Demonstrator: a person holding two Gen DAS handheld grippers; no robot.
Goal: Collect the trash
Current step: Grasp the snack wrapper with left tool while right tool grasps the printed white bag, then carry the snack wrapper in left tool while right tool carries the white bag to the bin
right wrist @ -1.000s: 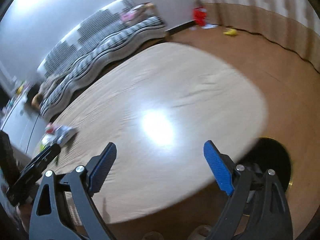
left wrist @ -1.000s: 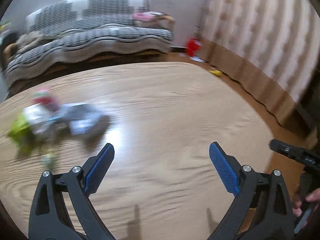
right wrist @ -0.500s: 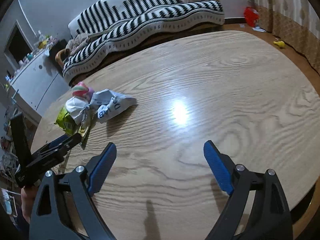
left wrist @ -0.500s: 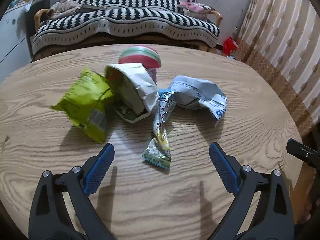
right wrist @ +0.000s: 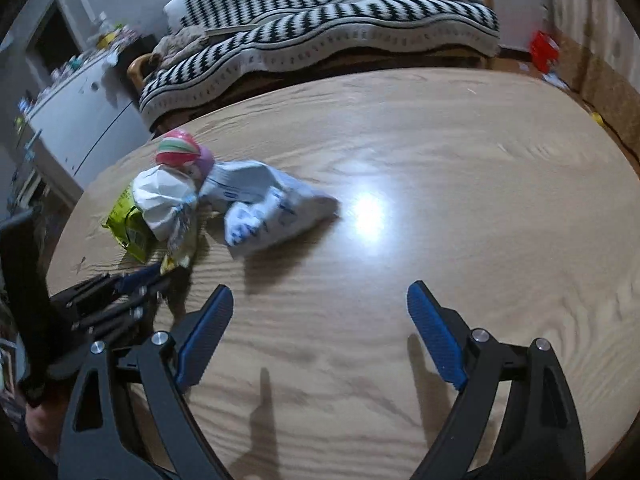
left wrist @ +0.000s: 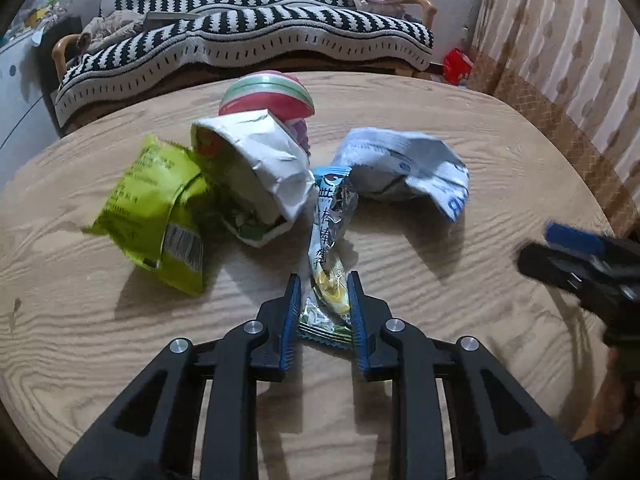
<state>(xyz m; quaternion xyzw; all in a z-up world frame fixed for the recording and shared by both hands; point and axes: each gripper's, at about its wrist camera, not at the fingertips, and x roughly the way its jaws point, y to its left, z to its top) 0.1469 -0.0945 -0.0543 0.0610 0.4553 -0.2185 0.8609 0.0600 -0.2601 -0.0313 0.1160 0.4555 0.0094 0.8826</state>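
The narrow snack wrapper [left wrist: 328,248] lies at the frame's centre on the table [left wrist: 460,360], long axis running up and away from the left tongs [left wrist: 323,312], which have just been closing and now pinch its near end (pads touching). The right tongs [right wrist: 320,332] gape wide, empty, farther off.

Crumpled snack wrappers [left wrist: 256,184] heaped on table [left wrist: 480,140]
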